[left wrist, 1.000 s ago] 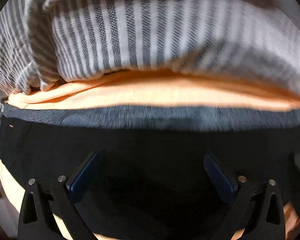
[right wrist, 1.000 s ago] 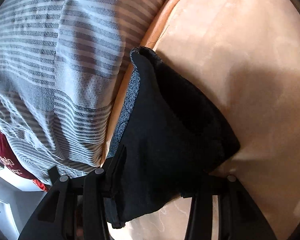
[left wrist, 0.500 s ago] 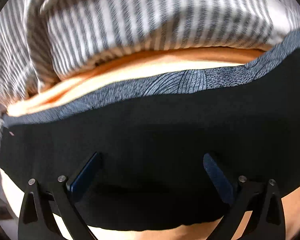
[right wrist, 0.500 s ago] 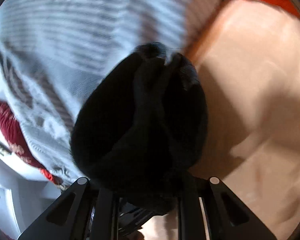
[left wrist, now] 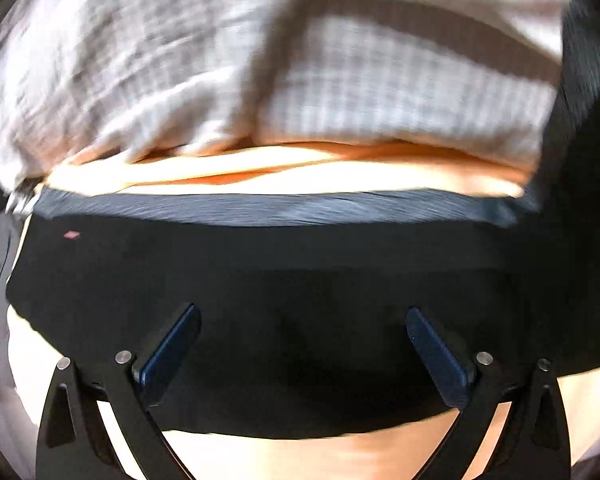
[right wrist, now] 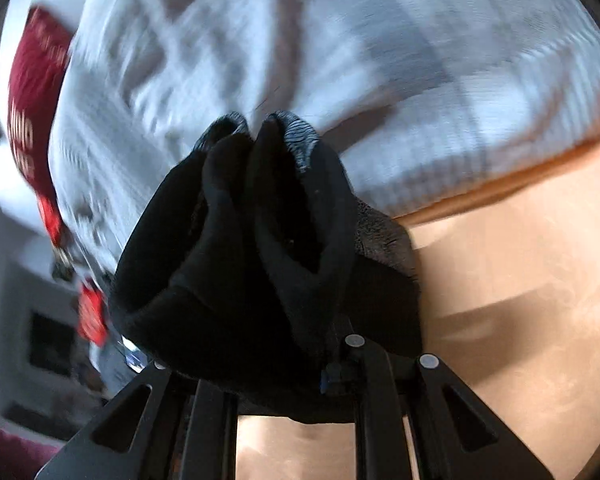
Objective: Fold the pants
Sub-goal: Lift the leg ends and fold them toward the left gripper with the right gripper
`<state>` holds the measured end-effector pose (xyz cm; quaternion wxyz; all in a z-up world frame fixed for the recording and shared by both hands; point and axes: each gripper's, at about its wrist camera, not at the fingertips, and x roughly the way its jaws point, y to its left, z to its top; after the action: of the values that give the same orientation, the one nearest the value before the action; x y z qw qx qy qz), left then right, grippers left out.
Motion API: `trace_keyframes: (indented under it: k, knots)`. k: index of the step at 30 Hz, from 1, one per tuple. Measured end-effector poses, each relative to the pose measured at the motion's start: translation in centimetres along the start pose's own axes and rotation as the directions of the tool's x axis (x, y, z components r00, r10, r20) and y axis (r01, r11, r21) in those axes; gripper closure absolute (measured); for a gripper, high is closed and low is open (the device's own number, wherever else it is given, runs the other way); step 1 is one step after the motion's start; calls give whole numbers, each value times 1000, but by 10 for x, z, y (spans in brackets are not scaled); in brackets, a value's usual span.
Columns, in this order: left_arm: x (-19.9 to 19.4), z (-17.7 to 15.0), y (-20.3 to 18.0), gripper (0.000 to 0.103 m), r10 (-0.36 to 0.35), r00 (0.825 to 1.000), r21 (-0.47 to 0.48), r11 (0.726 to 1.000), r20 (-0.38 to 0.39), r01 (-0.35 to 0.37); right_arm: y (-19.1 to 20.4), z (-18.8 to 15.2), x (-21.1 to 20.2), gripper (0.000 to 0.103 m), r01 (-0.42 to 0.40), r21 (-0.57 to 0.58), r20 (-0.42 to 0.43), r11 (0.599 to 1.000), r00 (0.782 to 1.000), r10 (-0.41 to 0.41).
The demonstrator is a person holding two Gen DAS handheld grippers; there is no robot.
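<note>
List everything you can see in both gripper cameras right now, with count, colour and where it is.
pants: one, black with a grey patterned band, spread flat under the left gripper; one end bunched in the right gripper.
sheet: one, peach-orange, under the pants.
striped blanket: one, grey and white, heaped beyond the pants.
red fabric: one piece, dark red with lettering, left edge of the right wrist view, blurred.
left gripper: black with blue pads, fingers wide apart above the pants.
right gripper: black, closed on bunched pants.
</note>
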<state>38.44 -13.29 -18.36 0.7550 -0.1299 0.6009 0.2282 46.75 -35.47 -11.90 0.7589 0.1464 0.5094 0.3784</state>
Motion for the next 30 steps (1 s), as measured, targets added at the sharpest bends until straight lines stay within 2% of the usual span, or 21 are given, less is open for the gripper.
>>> trace_keyframes:
  k: [3,6,8,11,13,15,16,17,18,20,21,23,25,27,30]
  knots:
    - [6,4,53,0,27,1000,-80,996,-17,-28,32,-11,35,87,38,-58,-40,998,998,-40]
    - [15,7,99,0,31,999,-141,989,-40,-37,56,-28,76,87,117,-132,-82,984,988,-129]
    - [23,6,127,0,30,998,-159,987,-50,-38,68,-43,106,86,163,-184,-112,969,976,-185]
    - [32,2,149,0,27,998,-154,987,-48,-34,84,-68,146,84,258,-275,-144,926,941,-305]
    - [37,-3,152,0,18,999,-144,989,-47,-25,92,-83,166,79,329,-325,-133,886,912,-388]
    - [44,-2,164,0,11,999,-144,989,-53,-18,104,-90,178,70,382,-359,-96,851,892,-441]
    - [34,-11,165,0,7,998,-153,988,-55,-15,106,-96,178,64,404,-378,-77,833,883,-464]
    - [33,-10,170,0,-1,998,-166,986,-56,-9,114,-100,182,50,407,-404,-73,819,878,-472]
    - [29,-10,171,0,-4,999,-176,984,-53,-5,121,-102,183,45,406,-422,-74,811,876,-478]
    - [31,-4,183,0,-10,999,-187,982,-44,1,141,-109,183,45,420,-481,-46,769,864,-501]
    - [29,-2,185,0,-11,999,-182,983,-40,4,148,-112,179,45,415,-504,-33,758,867,-497]
    - [25,2,183,0,-18,999,-157,988,-34,12,159,-118,163,44,370,-522,-33,769,892,-451]
    - [24,5,177,0,-33,999,-127,991,-33,29,160,-124,147,44,343,-522,-48,781,902,-429]
    - [18,5,165,0,-72,997,-108,992,-32,68,153,-127,127,44,313,-492,-82,813,912,-401]
    - [6,4,144,0,-133,991,-78,988,-25,131,132,-131,112,44,344,-411,-101,844,903,-418]
